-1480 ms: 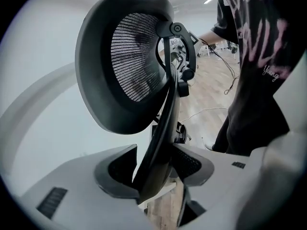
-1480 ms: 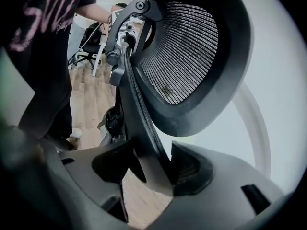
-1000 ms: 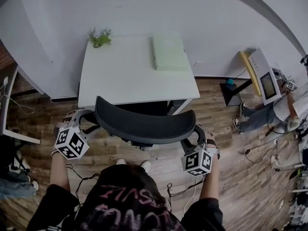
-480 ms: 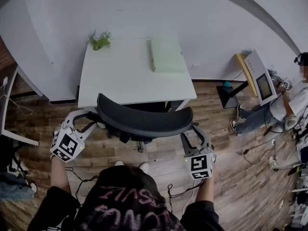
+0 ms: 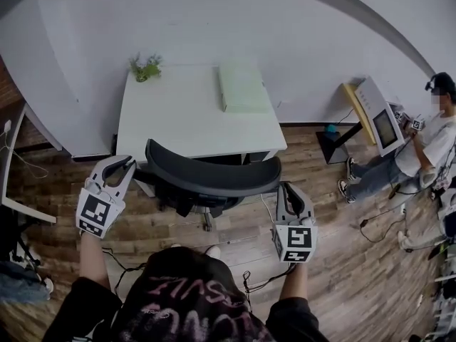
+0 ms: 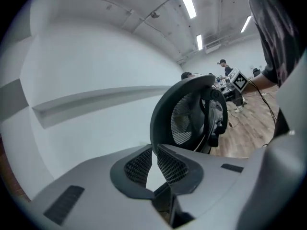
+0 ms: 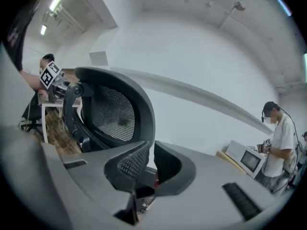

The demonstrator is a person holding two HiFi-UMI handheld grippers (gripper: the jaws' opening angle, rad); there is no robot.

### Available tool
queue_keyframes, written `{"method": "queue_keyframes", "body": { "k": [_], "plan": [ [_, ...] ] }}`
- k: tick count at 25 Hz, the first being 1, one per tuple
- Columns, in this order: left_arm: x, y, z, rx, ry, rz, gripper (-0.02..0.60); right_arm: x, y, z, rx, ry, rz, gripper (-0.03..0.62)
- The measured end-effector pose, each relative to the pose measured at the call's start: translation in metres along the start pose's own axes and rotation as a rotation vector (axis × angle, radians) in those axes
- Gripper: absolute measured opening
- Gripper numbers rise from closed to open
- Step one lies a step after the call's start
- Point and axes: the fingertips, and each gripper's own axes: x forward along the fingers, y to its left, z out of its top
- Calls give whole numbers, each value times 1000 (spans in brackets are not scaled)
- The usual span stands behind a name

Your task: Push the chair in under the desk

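Note:
The black mesh-back chair (image 5: 214, 177) stands with its seat under the white desk (image 5: 185, 116), its backrest just off the desk's front edge. My left gripper (image 5: 121, 165) hovers beside the backrest's left end, apart from it. My right gripper (image 5: 288, 192) is just off the backrest's right end. Both sets of jaws are closing, nearly together, with nothing between them. In the left gripper view the chair (image 6: 192, 109) rises beyond the left gripper (image 6: 154, 152). The right gripper view shows the chair (image 7: 120, 109) to the left of the right gripper (image 7: 151, 147).
A small potted plant (image 5: 144, 68) and a pale green flat box (image 5: 242, 87) lie on the desk by the white wall. A person (image 5: 427, 141) sits at the right near a white device (image 5: 377, 120). Cables trail over the wood floor; another desk (image 5: 14, 162) is at the left.
Both grippers have let go of the backrest's ends and drawn back a little, their jaws going from wide to nearly together. The chair sits slightly further under the desk.

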Motion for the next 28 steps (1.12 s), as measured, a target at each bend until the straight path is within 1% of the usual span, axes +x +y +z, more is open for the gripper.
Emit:
{"method": "queue_keyframes", "body": {
  "k": [3,6,8,10,14,16,19,24,28],
  "plan": [
    [3,8,12,-52,-31,52,40,1,-6,10,57,-28,-59,37],
    [3,16,21,-128,-61,100,31,-2,-12,16,111,-52,-98,34],
    [3,21,25,-180,-90,128,25,-4,-16,20,133,-67,-130,32],
    [3,25,29,-212,-109,151,21,-6,-18,22,142,-74,-149,31],
    [2,31,25,-228,-108,199,15,-13,-18,24,149,-82,-188,28],
    [-1,34,22,-229,-107,203,15,-16,-17,24,162,-82,-201,28],
    [-7,39,25,-224,-132,203,15,-19,-17,28,185,-92,-216,28],
    [-14,47,29,-215,-147,219,15,-24,-14,29,184,-84,-238,28],
    [-15,47,29,-229,-159,220,15,-25,-11,27,193,-87,-240,26]
  ]
}}
